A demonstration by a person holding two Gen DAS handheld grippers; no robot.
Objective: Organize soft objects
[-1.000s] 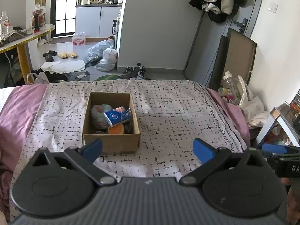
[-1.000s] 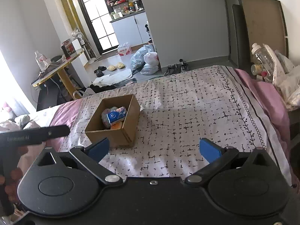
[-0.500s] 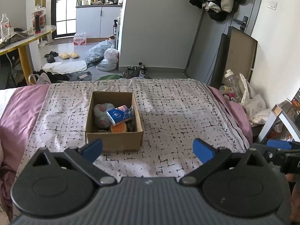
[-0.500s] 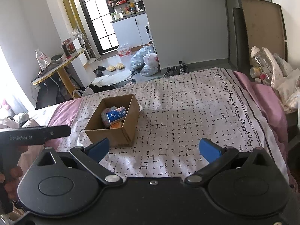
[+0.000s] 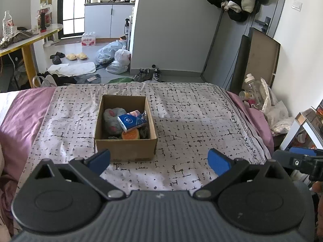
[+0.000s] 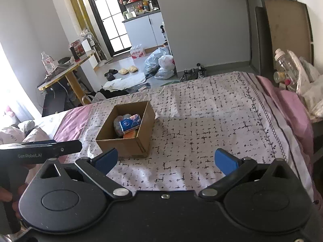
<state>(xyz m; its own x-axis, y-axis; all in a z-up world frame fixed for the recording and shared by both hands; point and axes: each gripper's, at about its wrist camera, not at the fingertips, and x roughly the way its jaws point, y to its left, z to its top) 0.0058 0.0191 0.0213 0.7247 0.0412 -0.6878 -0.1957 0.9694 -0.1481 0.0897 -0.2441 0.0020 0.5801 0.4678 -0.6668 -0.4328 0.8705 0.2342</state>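
**Half-seen things in the box and at the edges**

In the cardboard box (image 5: 125,153), a tissue pack (image 5: 132,120) covers part of the grey plush toy (image 5: 111,119); the near wall hides the bottom of the orange item (image 5: 130,135), and a dark item (image 5: 143,133) beside it is unidentifiable. The right gripper (image 5: 302,157) is cut off by the frame edge

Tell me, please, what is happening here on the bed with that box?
A person holds two sets of tongs, one in each hand, above a bed with a patterned cover. Both the left tongs and the right tongs are open and hold nothing. Ahead of them a cardboard box sits on the cover with soft things inside: a grey plush toy, a blue tissue pack lying on top, and an orange item. No loose items show on the cover around the box.
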